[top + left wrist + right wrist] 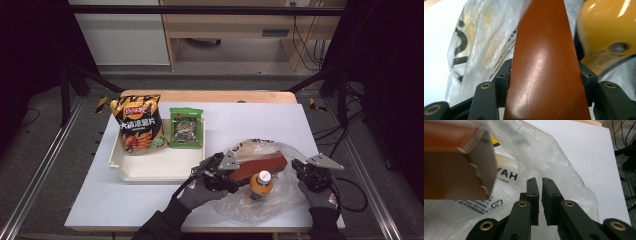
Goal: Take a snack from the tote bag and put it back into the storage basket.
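A long brown box (257, 166) lies tilted in the mouth of a clear plastic bag (280, 202) at the table's front right. My left gripper (231, 172) is shut on the box's near end. In the left gripper view its pads press both sides of the box (544, 50). An orange bottle (261, 184) with a white cap stands in the bag just right of the box, and it looms large as the bottle (604, 32). My right gripper (298, 169) is at the bag's right edge. Its jaws (540, 182) are nearly together, with bag film (544, 152) seemingly pinched.
A white tray (150, 170) at the left holds an orange chips bag (139, 124) and a green snack packet (186, 127). Bare white tabletop (260, 120) lies behind the plastic bag. The table's front edge runs close under both hands.
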Available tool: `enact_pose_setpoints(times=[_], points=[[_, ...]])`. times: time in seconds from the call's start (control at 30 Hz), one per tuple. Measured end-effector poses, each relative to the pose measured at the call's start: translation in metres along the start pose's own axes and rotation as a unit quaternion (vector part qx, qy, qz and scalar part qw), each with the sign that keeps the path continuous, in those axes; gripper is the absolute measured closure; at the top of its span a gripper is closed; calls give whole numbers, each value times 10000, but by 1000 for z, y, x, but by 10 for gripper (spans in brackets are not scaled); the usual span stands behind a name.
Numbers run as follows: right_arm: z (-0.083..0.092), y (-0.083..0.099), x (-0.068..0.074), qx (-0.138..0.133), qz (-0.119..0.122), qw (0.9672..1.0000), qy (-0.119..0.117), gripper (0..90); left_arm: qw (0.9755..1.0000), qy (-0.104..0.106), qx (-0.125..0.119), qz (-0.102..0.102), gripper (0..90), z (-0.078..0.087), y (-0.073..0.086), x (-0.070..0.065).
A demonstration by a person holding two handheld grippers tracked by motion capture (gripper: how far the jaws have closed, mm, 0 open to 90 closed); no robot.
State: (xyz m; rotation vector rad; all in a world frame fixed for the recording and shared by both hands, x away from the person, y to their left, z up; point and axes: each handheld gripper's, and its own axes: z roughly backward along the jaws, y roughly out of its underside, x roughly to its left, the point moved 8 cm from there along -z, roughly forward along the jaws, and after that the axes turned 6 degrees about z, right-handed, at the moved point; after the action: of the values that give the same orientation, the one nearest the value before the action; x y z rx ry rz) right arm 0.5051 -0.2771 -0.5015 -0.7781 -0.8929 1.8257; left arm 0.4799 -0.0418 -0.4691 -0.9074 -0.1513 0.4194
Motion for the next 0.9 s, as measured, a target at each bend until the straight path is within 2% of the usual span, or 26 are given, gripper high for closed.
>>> enact_pose_setpoints(times=[0.17, 0.27, 0.57, 0.77, 0.9], points=[[-4, 3, 2, 114, 12, 9999, -28, 844, 9997, 84, -225, 36, 428, 14, -8, -3], [-7, 5, 2, 183, 64, 9998, -32, 842, 9994, 54, -345, 60, 428, 21, -13, -4], [-9, 10, 4, 327, 8, 9994, -87, 834, 9981, 32, -617, 26, 428, 43, -27, -5], [-5, 7, 5, 223, 5, 9997, -126, 812, 9972, 30, -745, 26, 428, 58, -35, -4], [3, -1, 4, -11, 24, 9999, -130, 742, 9965, 6, -840, 44, 428, 69, -40, -4]])
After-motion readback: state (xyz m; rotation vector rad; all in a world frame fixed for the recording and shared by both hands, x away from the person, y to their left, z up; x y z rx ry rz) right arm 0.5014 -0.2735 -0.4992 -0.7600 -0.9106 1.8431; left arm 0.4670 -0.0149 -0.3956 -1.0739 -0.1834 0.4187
